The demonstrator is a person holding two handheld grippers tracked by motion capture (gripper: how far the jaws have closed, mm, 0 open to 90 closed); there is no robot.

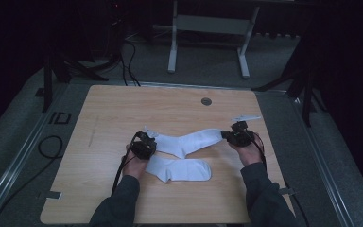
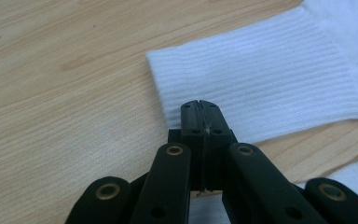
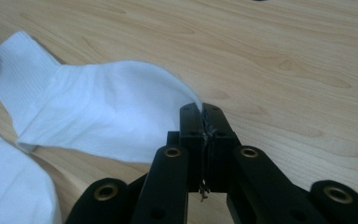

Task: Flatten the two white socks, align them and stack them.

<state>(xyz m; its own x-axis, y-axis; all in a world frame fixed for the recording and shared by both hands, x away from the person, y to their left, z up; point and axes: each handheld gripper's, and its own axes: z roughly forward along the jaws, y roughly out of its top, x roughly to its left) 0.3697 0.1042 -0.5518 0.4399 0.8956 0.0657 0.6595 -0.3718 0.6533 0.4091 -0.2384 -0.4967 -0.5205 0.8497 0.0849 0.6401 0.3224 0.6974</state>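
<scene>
Two white socks lie on the wooden table (image 1: 123,109). The upper sock (image 1: 189,141) stretches between my two grippers. My left gripper (image 1: 144,144) is shut on the edge of its ribbed cuff (image 2: 261,84), and the left gripper view has the jaws (image 2: 200,109) pressed together over the fabric. My right gripper (image 1: 236,136) is shut on the sock's toe (image 3: 107,107), and the right gripper view has white fabric pinched between the closed jaws (image 3: 204,114). The lower sock (image 1: 179,169) lies flat nearer the person, untouched, with part of it at the corner (image 3: 9,186).
A round grommet (image 1: 206,101) sits near the table's far edge. A small white scrap (image 1: 246,117) lies just beyond the right gripper. A white desk frame (image 1: 208,23) stands on the floor behind the table, and a black cable (image 1: 49,146) loops at the left.
</scene>
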